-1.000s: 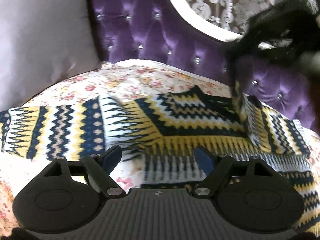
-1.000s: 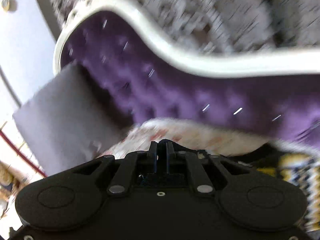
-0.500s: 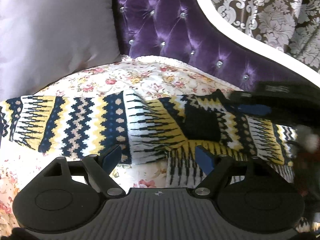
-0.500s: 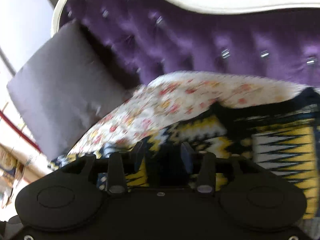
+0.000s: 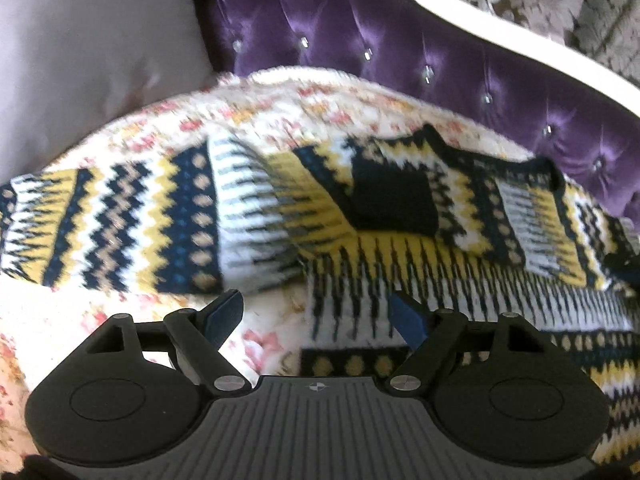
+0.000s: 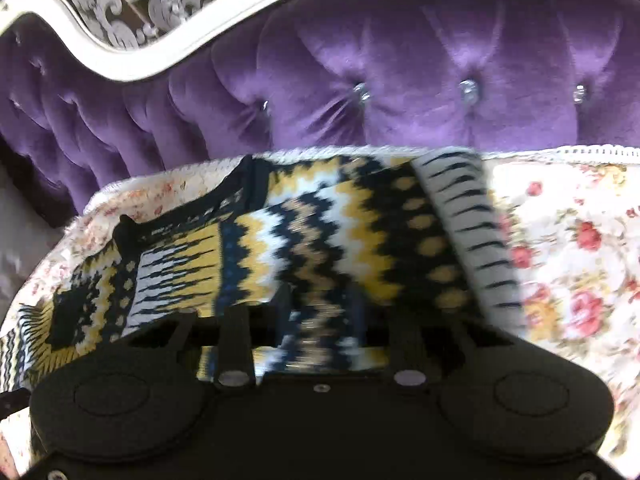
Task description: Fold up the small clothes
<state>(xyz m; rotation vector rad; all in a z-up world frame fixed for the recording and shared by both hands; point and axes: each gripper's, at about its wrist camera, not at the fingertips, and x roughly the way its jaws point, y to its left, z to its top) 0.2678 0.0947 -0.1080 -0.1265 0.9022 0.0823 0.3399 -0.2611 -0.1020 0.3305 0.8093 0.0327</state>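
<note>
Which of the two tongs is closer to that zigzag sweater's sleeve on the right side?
Right. The right tongs straddle that sleeve; the left tongs hover open over the sweater's hem, well away.

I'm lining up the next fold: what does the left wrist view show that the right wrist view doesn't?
Only the left view: the grey pillow, the sweater's outstretched sleeve, and the left gripper with jaws wide apart. Only the right view: the right gripper, jaws just closing over the sleeve folded across. Both show the patterned sweater, floral cover and purple headboard.

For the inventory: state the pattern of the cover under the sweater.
Cream cover with red and pink roses, clearest in the right wrist view, beside the sweater.
</note>
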